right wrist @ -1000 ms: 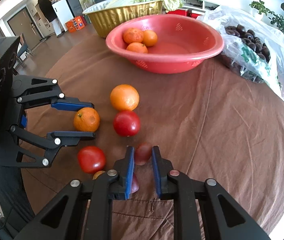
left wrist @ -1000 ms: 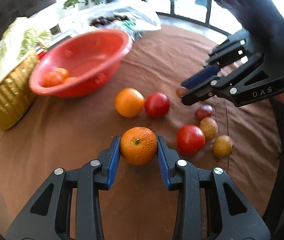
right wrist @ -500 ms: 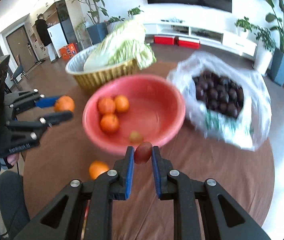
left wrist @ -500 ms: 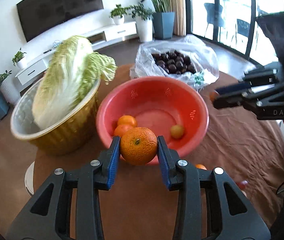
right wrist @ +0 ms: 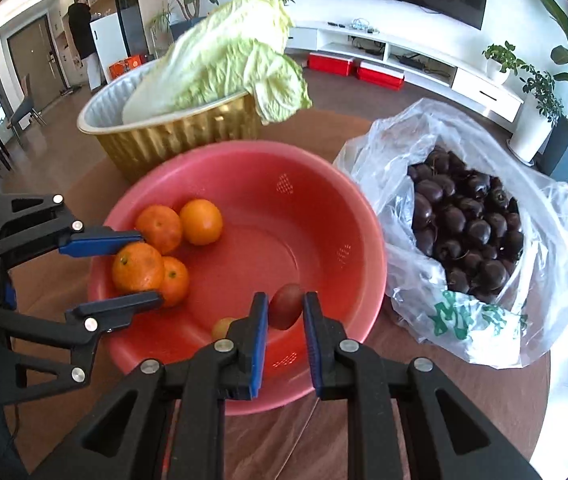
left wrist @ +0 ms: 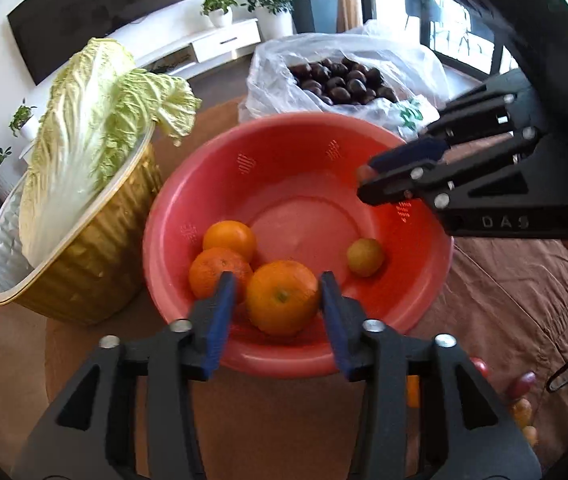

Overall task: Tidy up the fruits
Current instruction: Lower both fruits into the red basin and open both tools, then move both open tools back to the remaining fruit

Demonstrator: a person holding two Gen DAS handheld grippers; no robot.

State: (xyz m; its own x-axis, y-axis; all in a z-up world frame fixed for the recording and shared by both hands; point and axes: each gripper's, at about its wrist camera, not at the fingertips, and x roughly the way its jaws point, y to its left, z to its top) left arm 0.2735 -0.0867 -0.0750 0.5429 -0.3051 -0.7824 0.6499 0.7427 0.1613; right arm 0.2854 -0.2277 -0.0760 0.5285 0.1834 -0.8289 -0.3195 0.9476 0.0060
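Two handheld grippers hang over the red bowl [right wrist: 243,168] on the brown-clothed table [left wrist: 504,300], each with a piece of fruit between its fingers. The left gripper [left wrist: 275,308] has spread its blue pads around a large orange [left wrist: 281,296]; a gap shows on the left side of the fruit while the right pad sits against it, so the hold looks released, or very nearly so, and the orange appears to rest low in the bowl beside the others. The right gripper [right wrist: 284,320] stands over the near rim with a small reddish oval fruit [right wrist: 286,306] between its pads; slivers of space show on both sides, and I cannot tell whether it is pinched or already let go.

Already in the bowl are two oranges [left wrist: 227,256] and a small yellowish fruit [left wrist: 365,257], plus one more orange seen only from the right wrist view, tucked behind the left gripper's load. By my reading the sorting is well under way but not finished: at the lower right edge of the left wrist view, a few small fruits [left wrist: 520,396], reddish and yellow, lie out on the cloth, along with a sliver of something orange.

Beside the bowl stand a gold basin [right wrist: 187,136] holding a napa cabbage [right wrist: 227,64] and a plastic bag of chestnuts [right wrist: 468,224], neither apparently part of the job.
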